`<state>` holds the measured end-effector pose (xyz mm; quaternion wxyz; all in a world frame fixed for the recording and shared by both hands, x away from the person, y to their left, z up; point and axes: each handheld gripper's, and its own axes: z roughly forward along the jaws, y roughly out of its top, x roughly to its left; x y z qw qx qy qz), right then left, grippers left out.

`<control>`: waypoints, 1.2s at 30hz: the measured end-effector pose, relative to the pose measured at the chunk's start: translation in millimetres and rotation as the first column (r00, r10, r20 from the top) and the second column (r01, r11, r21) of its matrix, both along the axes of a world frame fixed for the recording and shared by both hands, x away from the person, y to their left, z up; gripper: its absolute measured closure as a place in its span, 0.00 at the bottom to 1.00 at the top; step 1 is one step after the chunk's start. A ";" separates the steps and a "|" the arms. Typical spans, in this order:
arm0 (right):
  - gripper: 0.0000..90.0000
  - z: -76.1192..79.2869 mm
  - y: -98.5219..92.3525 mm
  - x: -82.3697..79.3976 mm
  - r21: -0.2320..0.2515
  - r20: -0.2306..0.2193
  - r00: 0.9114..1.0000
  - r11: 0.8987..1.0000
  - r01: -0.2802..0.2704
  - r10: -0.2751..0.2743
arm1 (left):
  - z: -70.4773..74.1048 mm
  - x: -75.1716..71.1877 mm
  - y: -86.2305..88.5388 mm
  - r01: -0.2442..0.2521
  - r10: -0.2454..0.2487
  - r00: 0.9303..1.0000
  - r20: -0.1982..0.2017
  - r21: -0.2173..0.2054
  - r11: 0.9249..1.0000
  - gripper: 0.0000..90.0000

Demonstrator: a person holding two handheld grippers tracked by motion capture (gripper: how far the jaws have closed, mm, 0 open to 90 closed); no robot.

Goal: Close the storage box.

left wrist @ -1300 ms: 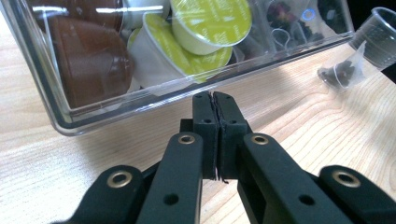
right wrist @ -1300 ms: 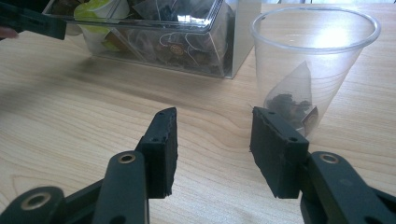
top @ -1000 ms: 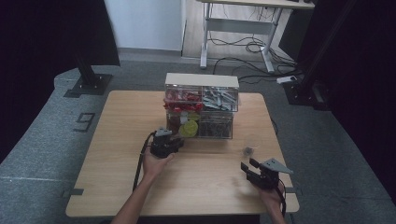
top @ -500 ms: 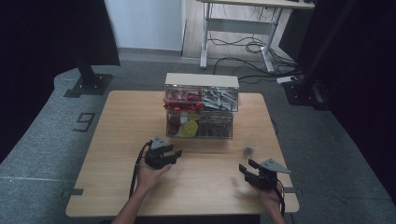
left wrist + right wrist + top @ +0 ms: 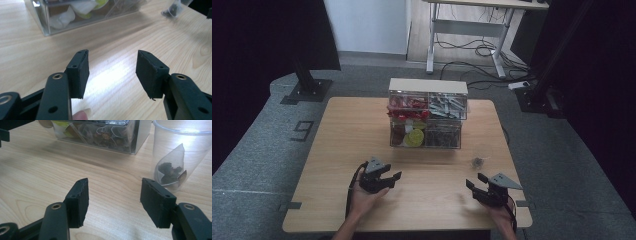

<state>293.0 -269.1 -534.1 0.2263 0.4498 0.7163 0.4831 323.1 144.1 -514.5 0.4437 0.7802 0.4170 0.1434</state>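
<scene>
Pyramid tea bag (image 5: 172,171) inside clear plastic cup (image 5: 160,152) on woodgrain table (image 5: 37,180).

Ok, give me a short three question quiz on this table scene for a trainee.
1. True or false: the left tool grips a tea bag.
2. What lies inside the clear cup? A) a pyramid tea bag B) a spoon C) a lemon
3. Which tool is nearer the cup: left or right?

Key: 1 false, its pads stand apart over bare table. 2 A, the tea bag. 3 the right tool.
</scene>
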 end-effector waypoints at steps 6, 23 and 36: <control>0.43 -2.6 -1.0 -7.2 -0.016 -0.006 1.000 1.000 -0.011 0.011 | -6.5 -9.7 5.3 0.000 0.000 1.000 -0.012 0.007 1.000 0.49; 0.42 -16.4 -0.7 -13.5 -0.072 -0.057 0.998 0.997 -0.025 0.021 | -22.8 -19.4 3.6 0.004 -0.002 0.999 -0.036 0.070 0.998 0.48; 0.42 -16.4 -2.6 -13.3 -0.072 -0.050 0.999 0.997 -0.013 0.009 | -23.0 -19.5 5.1 -0.007 0.010 0.999 -0.039 0.072 0.997 0.47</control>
